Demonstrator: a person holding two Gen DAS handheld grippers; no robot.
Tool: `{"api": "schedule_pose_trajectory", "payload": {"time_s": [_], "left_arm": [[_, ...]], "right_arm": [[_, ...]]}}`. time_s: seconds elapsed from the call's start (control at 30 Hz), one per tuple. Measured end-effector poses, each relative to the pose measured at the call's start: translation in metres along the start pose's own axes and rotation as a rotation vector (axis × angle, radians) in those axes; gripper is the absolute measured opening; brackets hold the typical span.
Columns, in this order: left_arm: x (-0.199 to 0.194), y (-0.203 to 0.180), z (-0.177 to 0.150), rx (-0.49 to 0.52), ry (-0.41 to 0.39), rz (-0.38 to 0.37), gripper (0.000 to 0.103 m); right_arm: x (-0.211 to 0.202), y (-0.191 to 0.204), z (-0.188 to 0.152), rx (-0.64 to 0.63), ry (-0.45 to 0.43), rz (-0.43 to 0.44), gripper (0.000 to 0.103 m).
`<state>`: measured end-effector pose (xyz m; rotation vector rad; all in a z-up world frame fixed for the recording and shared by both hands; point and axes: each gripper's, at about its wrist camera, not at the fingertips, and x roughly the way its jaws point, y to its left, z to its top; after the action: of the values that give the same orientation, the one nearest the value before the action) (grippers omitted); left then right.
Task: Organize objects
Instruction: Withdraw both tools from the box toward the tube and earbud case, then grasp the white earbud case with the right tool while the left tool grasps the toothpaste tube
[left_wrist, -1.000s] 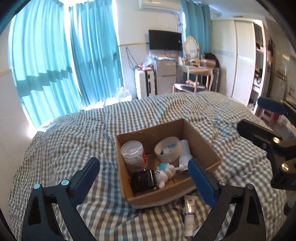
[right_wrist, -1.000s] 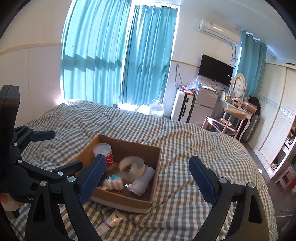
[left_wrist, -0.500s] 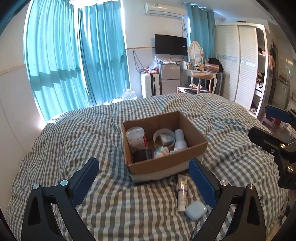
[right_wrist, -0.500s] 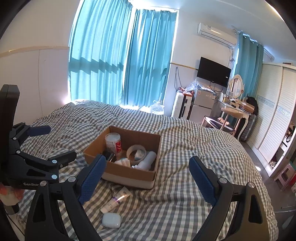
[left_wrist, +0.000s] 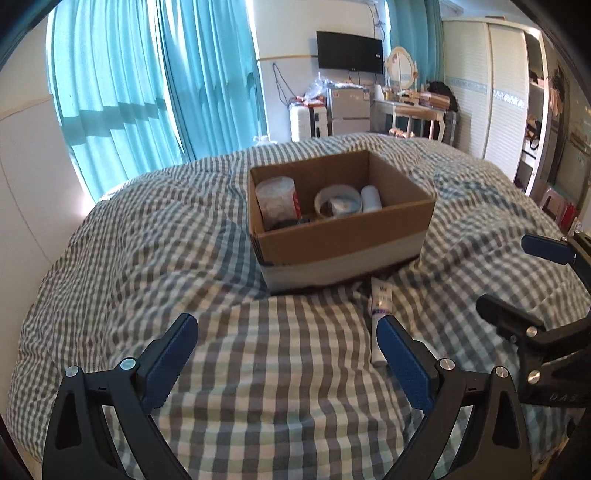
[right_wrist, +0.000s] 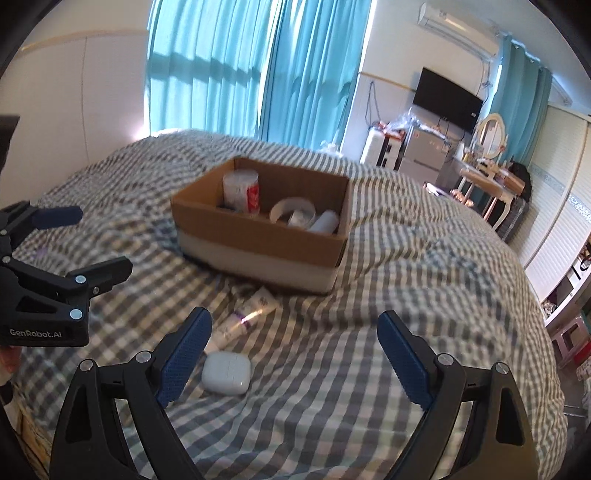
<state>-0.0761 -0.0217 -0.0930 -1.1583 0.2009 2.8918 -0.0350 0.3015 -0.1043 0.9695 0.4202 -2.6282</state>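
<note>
On the bed (left_wrist: 110, 258), covered with a grey-and-white checked duvet, stands an open cardboard box (left_wrist: 343, 236) with a pale band along its lower wall. Inside the box: a clear plastic cup (left_wrist: 276, 197) with a red label at the left, a roll of tape (left_wrist: 338, 201) at the centre, and a white bottle (left_wrist: 370, 197) lying to its right. A dark item below the cup cannot be identified.

My left gripper (left_wrist: 288, 354) is held above the duvet in front of the box, jaws spread wide, holding nothing. My right gripper (right_wrist: 295, 350) is likewise above the duvet, jaws spread wide and empty; it also shows at the right edge of the left wrist view.

A white tube (right_wrist: 245, 315) with a purple band lies on the duvet just in front of the box, its flat end near the box wall. A white earbud case (right_wrist: 226, 373) lies on the duvet near the cap end of the tube, just beside the left finger (right_wrist: 183, 354) of my right gripper, apart from it
</note>
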Motion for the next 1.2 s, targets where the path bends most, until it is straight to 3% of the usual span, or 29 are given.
{"api": "schedule_pose_trajectory", "payload": {"time_s": [0.17,0.4,0.53,0.77,0.83,1.03,1.2], "left_arm": [[0.016,-0.008,-0.015,0.025,0.039,0.007,0.1],[0.024,-0.001,-0.022,0.001,0.067,0.026,0.1],[0.032,0.003,-0.025,-0.015,0.092,0.027,0.1],[0.041,0.007,-0.028,-0.037,0.119,0.024,0.1],[0.042,0.007,-0.029,-0.038,0.123,0.024,0.1],[0.044,0.004,-0.027,-0.022,0.134,0.042,0.1],[0.046,-0.005,-0.024,0.014,0.143,0.063,0.1]], "right_arm": [[0.032,0.016,-0.021,-0.033,0.104,0.095,0.091],[0.054,0.031,-0.031,-0.087,0.188,0.138,0.091],[0.069,0.038,-0.036,-0.112,0.236,0.146,0.072],[0.1,0.052,-0.041,-0.147,0.329,0.197,0.066],[0.107,0.052,-0.043,-0.145,0.352,0.192,0.052],[0.093,0.043,-0.041,-0.111,0.318,0.2,0.052],[0.062,0.028,-0.033,-0.069,0.228,0.188,0.052]]}}
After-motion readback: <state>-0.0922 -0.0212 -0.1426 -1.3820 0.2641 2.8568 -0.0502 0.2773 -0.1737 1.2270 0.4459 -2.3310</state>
